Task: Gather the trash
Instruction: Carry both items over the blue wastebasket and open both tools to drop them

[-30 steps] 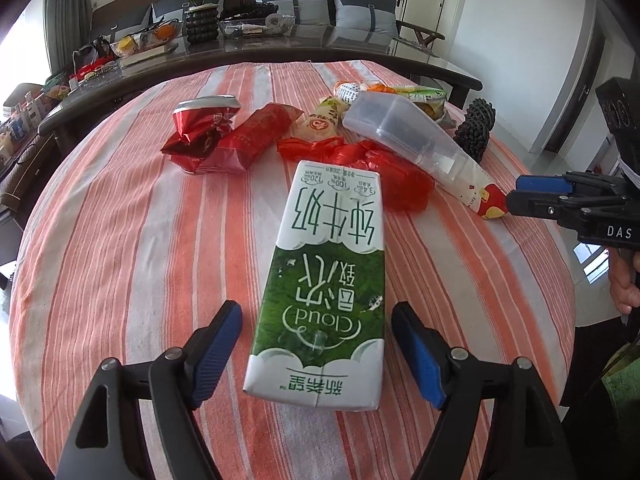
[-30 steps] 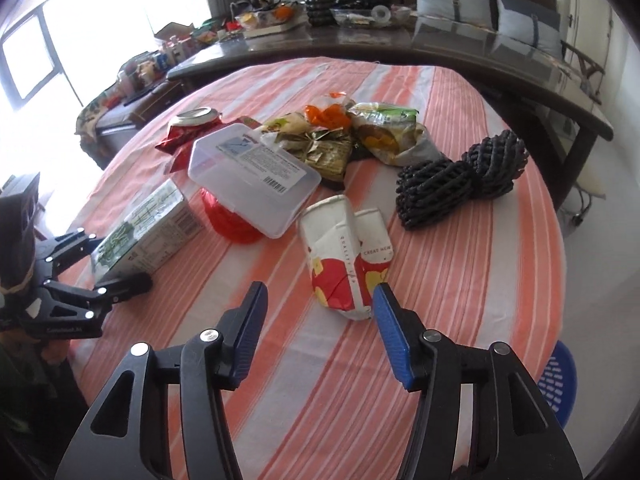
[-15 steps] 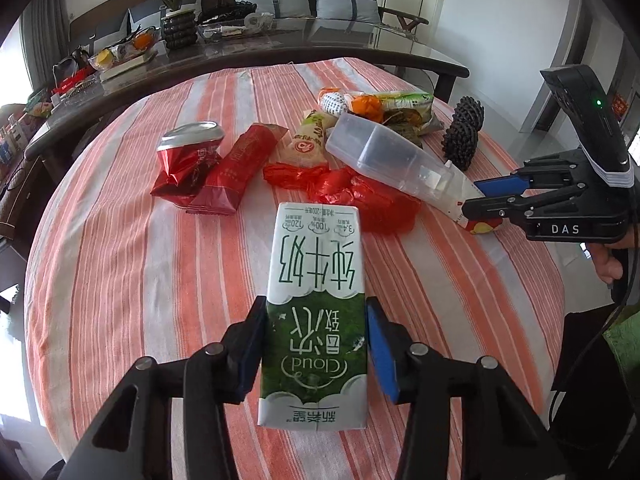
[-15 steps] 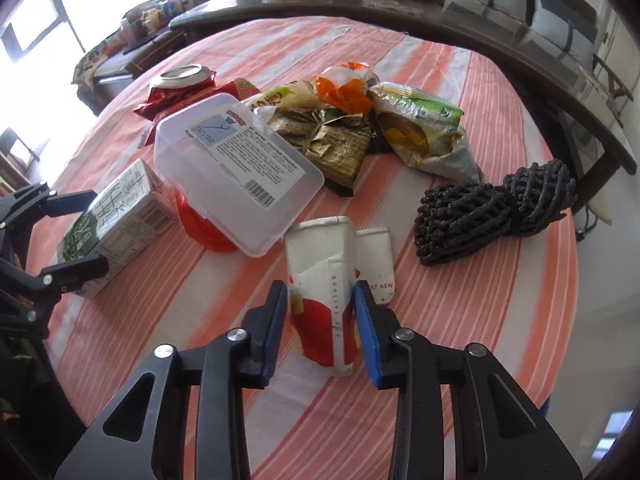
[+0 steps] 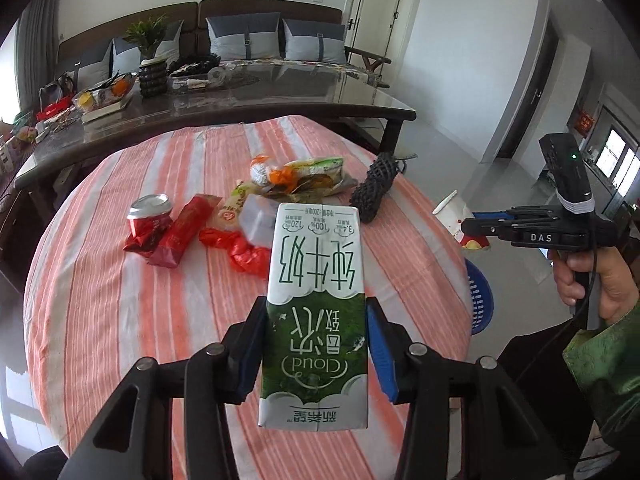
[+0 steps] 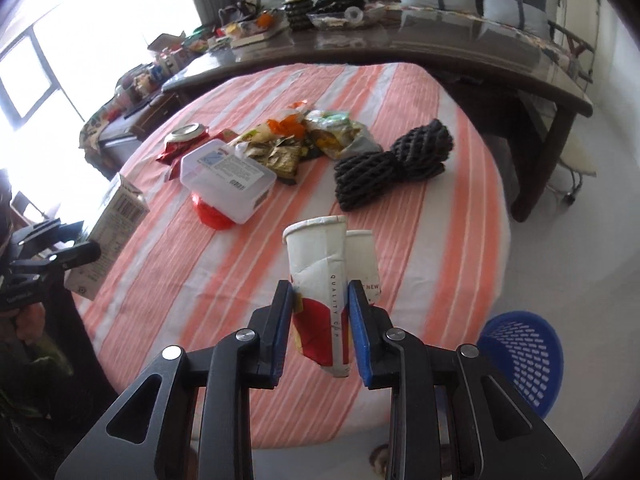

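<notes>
Trash was still mostly on the striped desk (image 6: pixel 472 208): a crushed can (image 5: pixel 149 216), red wrappers (image 5: pixel 182 232), a clear plastic box (image 6: pixel 228 178), snack bags (image 6: pixel 332 136) and black foam netting (image 6: pixel 390 168) lay untouched, so I judged the job barely begun. On the left, the left tongs (image 5: pixel 316 342) were clamped on the green and white milk carton (image 5: pixel 316 280), which hung clear of the cloth and pointed away from the camera. On the right, the right tongs (image 6: pixel 320 324) pinched the crumpled paper cups (image 6: pixel 328 272), their jaws closing, the cups lifted off the desk near its edge. Both tongs tilted down and forward. A blue basket (image 6: pixel 524 356) stood on the floor just beside the desk, probably where both pieces belonged.
</notes>
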`<state>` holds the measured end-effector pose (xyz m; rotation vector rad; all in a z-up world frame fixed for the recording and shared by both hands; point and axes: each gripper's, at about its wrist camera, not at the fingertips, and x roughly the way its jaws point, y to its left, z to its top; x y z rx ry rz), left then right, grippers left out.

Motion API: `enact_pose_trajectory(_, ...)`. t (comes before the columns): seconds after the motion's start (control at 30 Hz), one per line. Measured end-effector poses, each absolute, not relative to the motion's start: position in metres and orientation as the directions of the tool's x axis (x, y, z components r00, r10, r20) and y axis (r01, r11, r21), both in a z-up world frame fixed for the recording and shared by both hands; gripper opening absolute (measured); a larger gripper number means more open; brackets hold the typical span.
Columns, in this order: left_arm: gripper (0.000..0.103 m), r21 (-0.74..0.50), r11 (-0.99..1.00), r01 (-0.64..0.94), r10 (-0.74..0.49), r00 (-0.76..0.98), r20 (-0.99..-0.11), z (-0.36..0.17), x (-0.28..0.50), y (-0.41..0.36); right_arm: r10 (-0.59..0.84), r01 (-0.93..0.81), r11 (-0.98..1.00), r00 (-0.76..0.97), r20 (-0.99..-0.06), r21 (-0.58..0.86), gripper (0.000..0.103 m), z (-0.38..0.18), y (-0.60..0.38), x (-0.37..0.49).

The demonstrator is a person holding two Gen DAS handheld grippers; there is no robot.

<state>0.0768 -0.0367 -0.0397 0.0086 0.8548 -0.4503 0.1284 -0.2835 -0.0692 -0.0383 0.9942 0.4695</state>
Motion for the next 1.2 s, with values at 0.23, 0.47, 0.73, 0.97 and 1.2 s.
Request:
enact_pose_trajectory(0.23, 0.048, -0.239, 0.798, 0.554, -0.526, 0.444, -0.725, -0.039, 0.116, -0.181, 0.199, -0.103, 0.98, 0.535, -0.821, 0.17, 0.028, -0.064, -0.408, 0.137)
enact_pose_trajectory(0.47, 0.048, -0.298, 0.729, 0.617, -0.563, 0.293, -0.772, -0.088, 0.149, -0.317, 0.108, 0.135, 0.972, 0.468, -0.877, 0.192, 0.029, -0.109, -0.508, 0.143)
enact_pose_trajectory(0.73, 0.048, -0.338, 0.719, 0.608, -0.551, 0.201, -0.81, -0.156, 0.184, -0.411, 0.115, 0.297, 0.918, 0.43, -0.895, 0.261, 0.029, -0.159, -0.579, 0.148)
enact_pose_trajectory(0.97, 0.049, -0.312, 0.729, 0.609, -0.51, 0.18, -0.841, -0.196, 0.195, -0.449, 0.167, 0.354, 0.874, 0.421, -0.892, 0.331, 0.03, -0.187, -0.617, 0.141)
enact_pose_trajectory(1.2, 0.062, -0.308, 0.755, 0.579, -0.506, 0.216, -0.835, -0.209, 0.205, -0.457, 0.195, 0.38, 0.845, 0.437, -0.878, 0.377, 0.048, -0.195, -0.631, 0.142)
